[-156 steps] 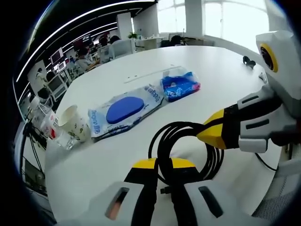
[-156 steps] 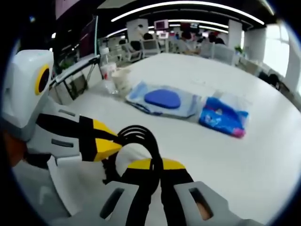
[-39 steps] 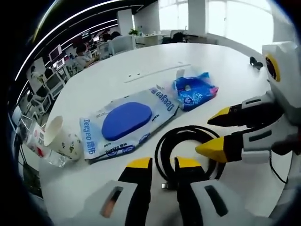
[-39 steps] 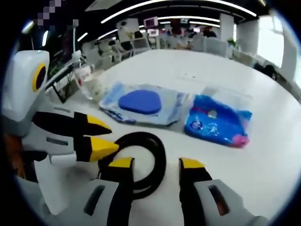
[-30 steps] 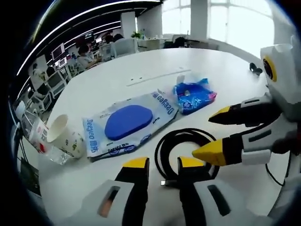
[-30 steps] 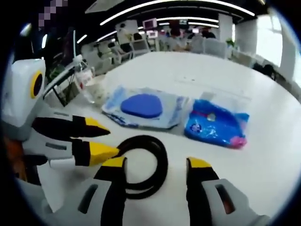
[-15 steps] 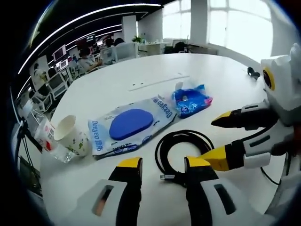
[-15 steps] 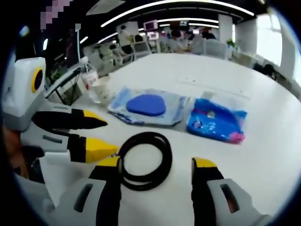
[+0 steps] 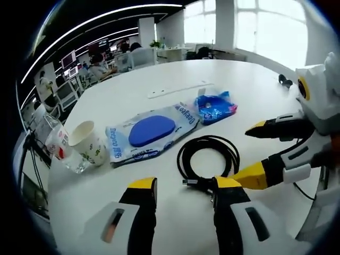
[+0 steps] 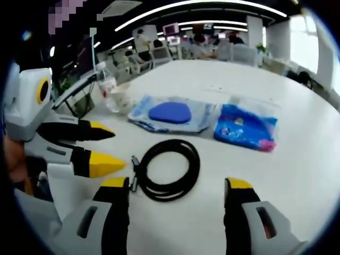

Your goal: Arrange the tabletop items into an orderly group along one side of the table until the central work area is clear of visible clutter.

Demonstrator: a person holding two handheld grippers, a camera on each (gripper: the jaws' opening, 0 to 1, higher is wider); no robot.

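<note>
A black coiled cable (image 9: 208,159) (image 10: 170,169) lies flat on the white table (image 9: 244,79), free of both grippers. My left gripper (image 9: 185,185) is open just short of the coil's plug end. My right gripper (image 10: 176,185) is open too, wide, a little back from the coil. Each gripper shows in the other's view: the right gripper (image 9: 254,151) from the right, the left gripper (image 10: 109,146) from the left, both open beside the coil. Beyond the coil lie a wet wipes pack (image 9: 151,132) (image 10: 170,114) with a blue lid and a blue tissue pack (image 9: 217,105) (image 10: 245,127).
A paper cup (image 9: 90,143) (image 10: 122,101) and a clear plastic bottle (image 9: 56,146) (image 10: 106,85) with a red label stand near the table edge. A flat white strip (image 9: 180,89) lies farther back. A small black object (image 9: 284,79) sits far right. People sit at desks behind.
Both grippers, shut on the cable five seconds ago, have opened, let it go and drawn back. The coil now rests on the table.
</note>
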